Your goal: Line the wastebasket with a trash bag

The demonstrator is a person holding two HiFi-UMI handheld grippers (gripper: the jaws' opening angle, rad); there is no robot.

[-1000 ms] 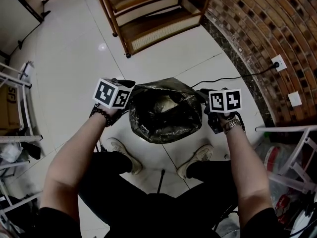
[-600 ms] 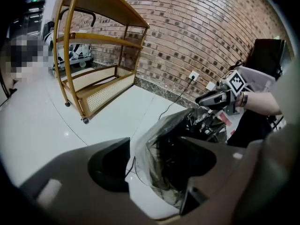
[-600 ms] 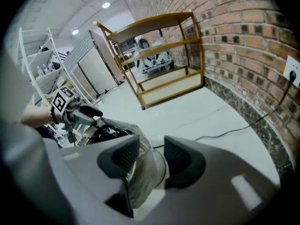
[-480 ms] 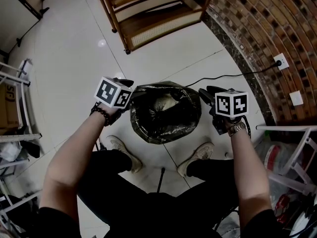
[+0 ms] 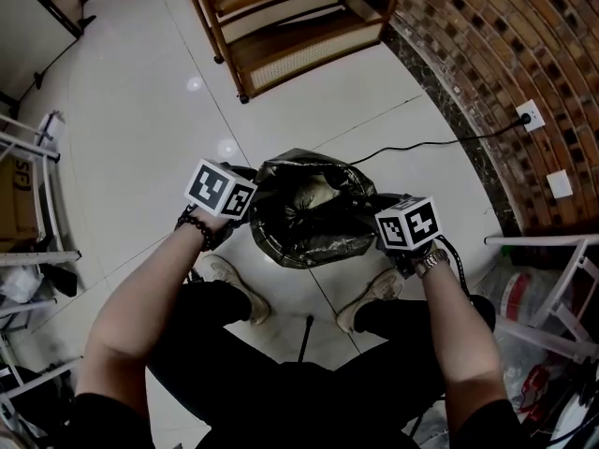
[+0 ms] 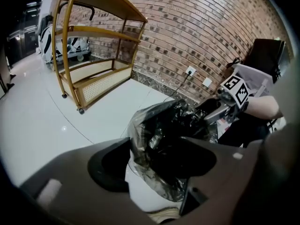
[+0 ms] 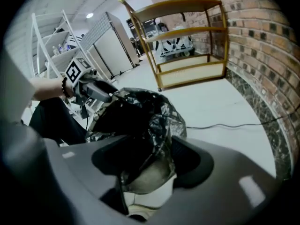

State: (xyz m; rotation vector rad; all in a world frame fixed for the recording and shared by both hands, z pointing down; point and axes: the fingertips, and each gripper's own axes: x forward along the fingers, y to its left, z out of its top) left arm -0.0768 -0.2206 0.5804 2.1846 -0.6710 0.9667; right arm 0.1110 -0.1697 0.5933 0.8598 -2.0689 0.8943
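Trash bag [image 5: 314, 213] draped over wastebasket [image 6: 140, 186], frame center.
Left gripper [image 5: 251, 183], right gripper [image 5: 376, 202]: jaws have just been opening, now wide, bag edge between them, not pinched.

The head view looks steeply down from above onto the trash bag [image 5: 309, 215] on the floor [image 5: 140, 110]. Both gripper views sit low and close to the bag, on opposite sides, sharing it, the wooden shelf [image 7: 192, 76] and the brick wall [image 6: 201, 32].
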